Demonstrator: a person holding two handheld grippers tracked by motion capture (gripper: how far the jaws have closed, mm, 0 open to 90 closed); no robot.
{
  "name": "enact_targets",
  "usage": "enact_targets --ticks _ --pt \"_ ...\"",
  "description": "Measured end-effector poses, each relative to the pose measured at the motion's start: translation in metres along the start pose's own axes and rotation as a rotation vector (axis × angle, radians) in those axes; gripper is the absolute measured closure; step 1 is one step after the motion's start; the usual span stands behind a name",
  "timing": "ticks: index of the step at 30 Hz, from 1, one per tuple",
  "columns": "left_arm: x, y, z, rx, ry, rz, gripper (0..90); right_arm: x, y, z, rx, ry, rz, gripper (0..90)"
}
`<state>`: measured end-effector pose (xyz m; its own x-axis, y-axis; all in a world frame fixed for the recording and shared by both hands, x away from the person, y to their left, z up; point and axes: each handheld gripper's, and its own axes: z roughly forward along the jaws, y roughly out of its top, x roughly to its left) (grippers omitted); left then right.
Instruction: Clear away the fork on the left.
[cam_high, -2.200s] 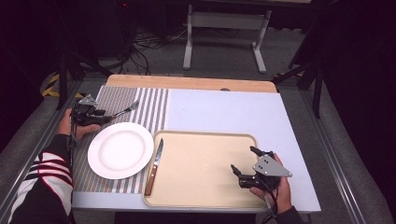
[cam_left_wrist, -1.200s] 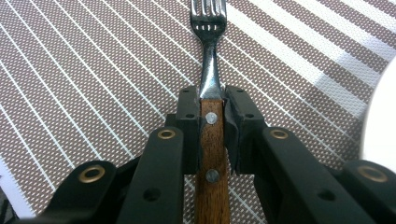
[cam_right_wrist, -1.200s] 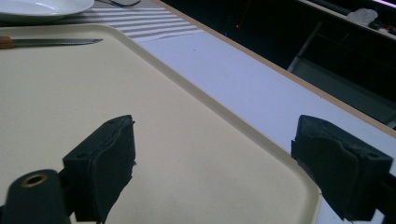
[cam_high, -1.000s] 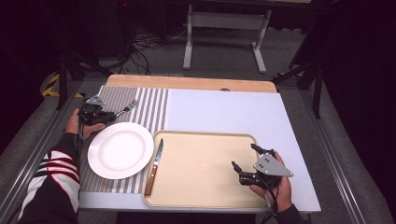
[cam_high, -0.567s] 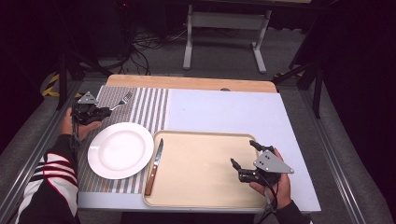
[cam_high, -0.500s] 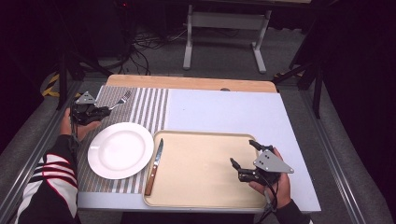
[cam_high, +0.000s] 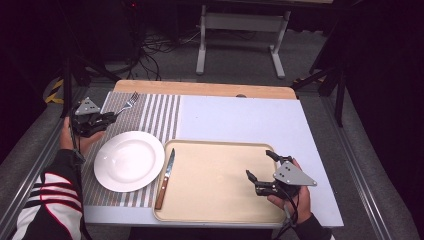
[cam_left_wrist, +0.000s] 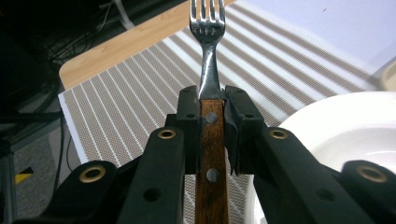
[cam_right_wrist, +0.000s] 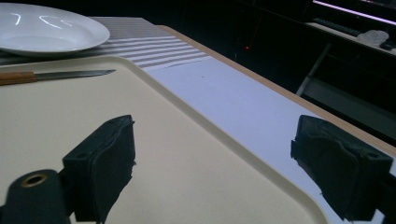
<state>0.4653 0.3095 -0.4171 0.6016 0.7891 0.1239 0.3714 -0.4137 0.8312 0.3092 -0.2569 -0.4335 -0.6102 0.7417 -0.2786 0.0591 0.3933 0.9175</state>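
Observation:
A fork (cam_high: 126, 102) with a wooden handle is clamped in my left gripper (cam_high: 106, 119), lifted over the striped placemat (cam_high: 155, 112) at the far left; its tines point away from me. In the left gripper view the two pads press on the fork (cam_left_wrist: 208, 56) where the steel neck meets the wood. The white plate (cam_high: 129, 160) lies on the mat just right of that gripper. A wooden-handled knife (cam_high: 165, 179) rests on the left edge of the beige tray (cam_high: 220, 200). My right gripper (cam_high: 260, 166) hovers over the tray's right side, jaws wide apart and empty.
The blue table surface (cam_high: 240, 120) stretches behind the tray, with a wooden strip (cam_high: 200, 88) along the far edge. Cables and a table frame (cam_high: 240, 30) lie on the floor beyond. In the right gripper view the plate (cam_right_wrist: 46, 28) and knife (cam_right_wrist: 51, 75) sit far left.
My left gripper has lifted the fork off the placemat and drawn it up and toward the far left corner. The right gripper has stayed where it was.

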Motion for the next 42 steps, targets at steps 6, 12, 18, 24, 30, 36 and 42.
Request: enact_targets --ticks 6,12,18,24,30,36,42 --pt "-0.018 0.003 -0.017 -0.085 -0.011 -0.02 77.9 0.002 0.003 0.0 -0.004 -0.006 0.0 13.0" --pt "-0.042 0.005 -0.029 -0.143 -0.048 -0.003 77.9 0.011 0.004 0.002 0.014 0.0 -0.037 12.8" --pt "-0.066 0.003 -0.036 -0.189 -0.079 0.003 77.9 0.013 0.004 0.003 0.026 -0.004 -0.032 12.8" --pt "-0.095 0.003 -0.039 -0.221 -0.117 0.032 77.9 0.014 0.005 0.002 0.025 -0.007 -0.032 12.8" --pt "-0.126 0.011 -0.04 -0.238 -0.177 0.093 77.9 0.012 0.003 -0.002 0.022 -0.013 -0.026 12.8" --pt "-0.162 0.02 -0.036 -0.21 -0.245 0.17 77.9 0.007 0.001 -0.006 0.021 -0.042 -0.014 12.8" --pt "-0.19 0.022 -0.027 -0.207 -0.3 0.225 77.9 0.001 -0.002 -0.01 0.02 -0.076 0.004 13.0"
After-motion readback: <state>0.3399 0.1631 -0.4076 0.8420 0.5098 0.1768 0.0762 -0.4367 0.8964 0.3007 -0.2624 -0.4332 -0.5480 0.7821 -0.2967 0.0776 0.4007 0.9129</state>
